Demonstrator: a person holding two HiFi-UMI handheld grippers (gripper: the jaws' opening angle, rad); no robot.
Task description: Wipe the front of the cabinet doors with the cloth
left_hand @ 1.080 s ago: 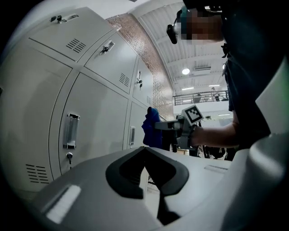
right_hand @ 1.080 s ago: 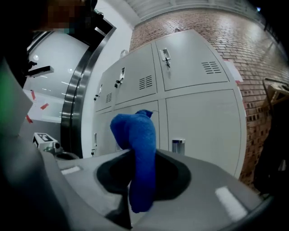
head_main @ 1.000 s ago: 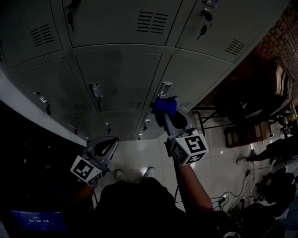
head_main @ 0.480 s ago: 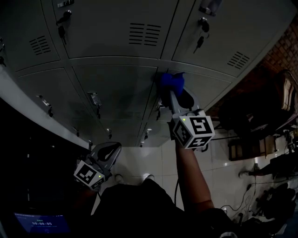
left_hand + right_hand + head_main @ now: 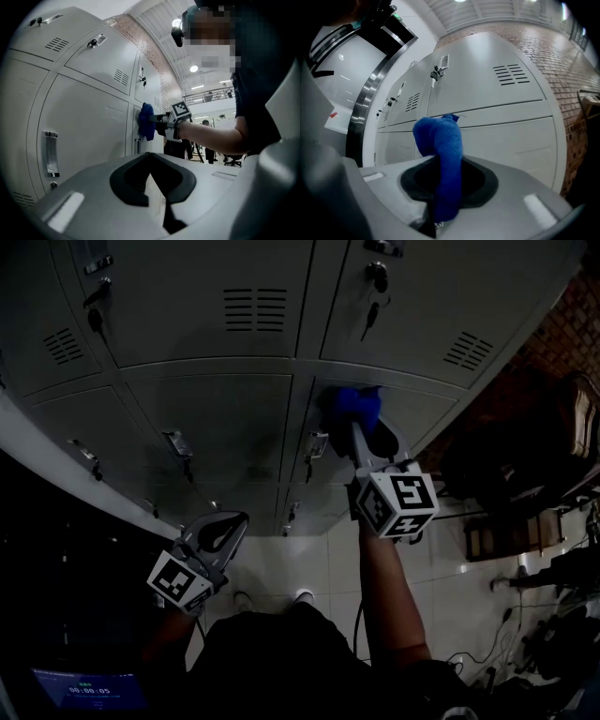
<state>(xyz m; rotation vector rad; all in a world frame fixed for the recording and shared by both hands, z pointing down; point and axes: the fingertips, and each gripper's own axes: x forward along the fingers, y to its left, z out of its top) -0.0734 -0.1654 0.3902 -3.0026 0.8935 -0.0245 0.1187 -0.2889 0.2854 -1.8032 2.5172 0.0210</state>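
Nearest, low on the person's left, the left gripper is held away from the lockers, its jaws together on nothing; it has no part in the stroke. Farther out, at the end of an extended arm, the right gripper is clamped on a bright blue terry cloth, which stands up between the jaws in a thick fold. The fold meets the grey metal cabinet door at its upper left corner, just under the horizontal seam and just above the small metal latch handle.

To wipe well, the fold should probably be pressed flat so that fabric alone bears on the paint, then drawn in overlapping passes across the panel. The latch is best skirted, since a loose edge of cloth could snag there. Beyond lie the upper doors, each with a louvred vent and a hanging key, apparently not yet reached; the keys call for the same caution.
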